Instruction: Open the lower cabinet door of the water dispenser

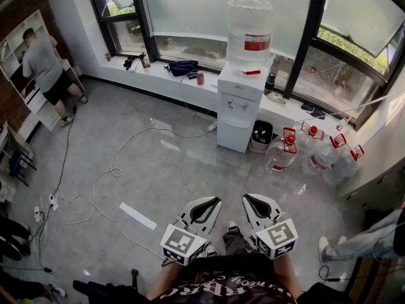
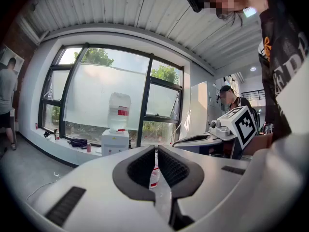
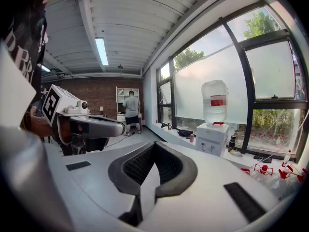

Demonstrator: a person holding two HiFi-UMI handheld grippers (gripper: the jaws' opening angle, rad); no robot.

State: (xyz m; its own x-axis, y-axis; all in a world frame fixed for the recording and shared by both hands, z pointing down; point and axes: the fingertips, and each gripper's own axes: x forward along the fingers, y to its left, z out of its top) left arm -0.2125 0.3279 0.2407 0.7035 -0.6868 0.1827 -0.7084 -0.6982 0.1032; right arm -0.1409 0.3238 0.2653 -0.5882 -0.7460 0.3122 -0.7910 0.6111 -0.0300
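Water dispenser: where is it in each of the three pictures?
Head view: water dispenser upper centre, against the window.
Left gripper view: water dispenser left of centre, small, below the window.
Right gripper view: water dispenser right of centre, beneath the window.
Shared landmark: the red-labelled bottle on top.

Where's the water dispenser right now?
In the head view the water dispenser stands upper middle, against the window ledge, with a bin and spare bottles to its right.

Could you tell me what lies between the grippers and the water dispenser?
Bare grey floor, seen in the head view; the white cable lies off to the left.
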